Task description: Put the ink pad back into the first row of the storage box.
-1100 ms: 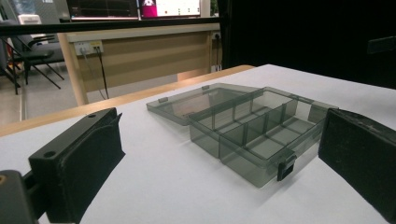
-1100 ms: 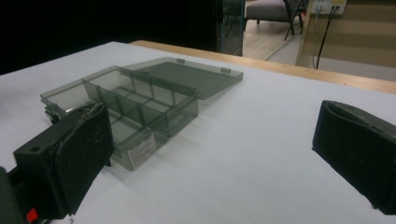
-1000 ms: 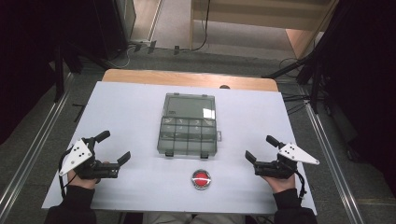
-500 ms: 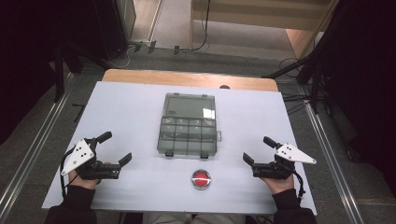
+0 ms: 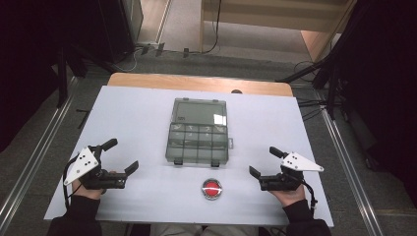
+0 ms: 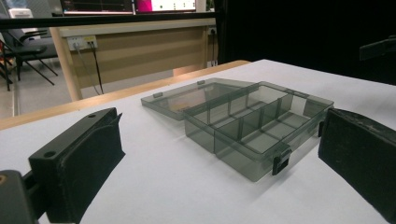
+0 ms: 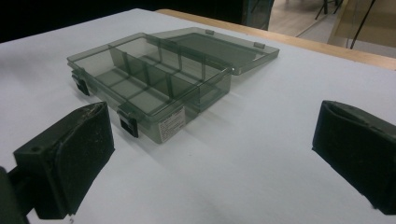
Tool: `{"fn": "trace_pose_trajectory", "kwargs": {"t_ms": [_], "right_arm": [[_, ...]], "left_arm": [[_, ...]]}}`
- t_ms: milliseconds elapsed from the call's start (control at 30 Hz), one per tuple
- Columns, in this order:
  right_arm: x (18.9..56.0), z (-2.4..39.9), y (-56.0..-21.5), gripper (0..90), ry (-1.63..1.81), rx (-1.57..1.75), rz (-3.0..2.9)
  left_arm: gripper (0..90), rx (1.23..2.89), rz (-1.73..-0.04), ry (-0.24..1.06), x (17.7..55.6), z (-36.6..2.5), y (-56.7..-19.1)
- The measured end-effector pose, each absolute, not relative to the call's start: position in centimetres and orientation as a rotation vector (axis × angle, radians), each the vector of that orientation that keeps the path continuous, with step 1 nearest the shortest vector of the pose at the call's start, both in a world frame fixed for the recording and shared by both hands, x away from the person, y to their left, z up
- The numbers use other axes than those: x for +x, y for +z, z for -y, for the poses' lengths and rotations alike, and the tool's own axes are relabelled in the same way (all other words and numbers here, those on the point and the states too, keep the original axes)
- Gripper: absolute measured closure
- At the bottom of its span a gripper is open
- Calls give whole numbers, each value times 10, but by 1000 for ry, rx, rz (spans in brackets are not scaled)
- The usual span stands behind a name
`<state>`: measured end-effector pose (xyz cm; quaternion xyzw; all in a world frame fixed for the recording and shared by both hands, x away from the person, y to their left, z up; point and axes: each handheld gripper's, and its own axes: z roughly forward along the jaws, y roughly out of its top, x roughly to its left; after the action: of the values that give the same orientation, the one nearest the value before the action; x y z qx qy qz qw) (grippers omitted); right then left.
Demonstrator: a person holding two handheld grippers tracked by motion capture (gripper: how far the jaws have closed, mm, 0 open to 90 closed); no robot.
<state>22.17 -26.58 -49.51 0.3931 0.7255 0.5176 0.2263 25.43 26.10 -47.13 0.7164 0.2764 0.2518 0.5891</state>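
A white table (image 5: 147, 123) takes up most of the floor space, with a strip of bare wood along its far edge. In the middle of it sits a smoky clear box (image 5: 198, 142), lid folded flat back toward the far side, two black latches on its near wall. The dividers split it into small compartments; they look empty, though the tinted plastic makes that hard to be sure of.

The person's hands come in low at the near edge, well apart from the box on either side. The left gripper (image 5: 121, 156) rests on the table at the near left, jaws spread wide with nothing between them; from its own camera the box (image 6: 252, 126) lies ahead, between the jaws. The right gripper (image 5: 265, 161) sits at the near right, jaws likewise wide apart and holding nothing, the box (image 7: 154, 84) ahead and to its left.

Smallest, a red button (image 5: 212, 189) in a silver ring lies near the front edge, between the grippers.
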Motion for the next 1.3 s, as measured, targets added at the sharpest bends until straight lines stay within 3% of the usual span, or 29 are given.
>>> {"fn": "trace_pose_trajectory", "kwargs": {"t_ms": [1300], "right_arm": [[221, 206, -507, 0, 1182, 864, -2451]], "left_arm": [[0, 1685, -638, 564, 255, -260, -472]]}}
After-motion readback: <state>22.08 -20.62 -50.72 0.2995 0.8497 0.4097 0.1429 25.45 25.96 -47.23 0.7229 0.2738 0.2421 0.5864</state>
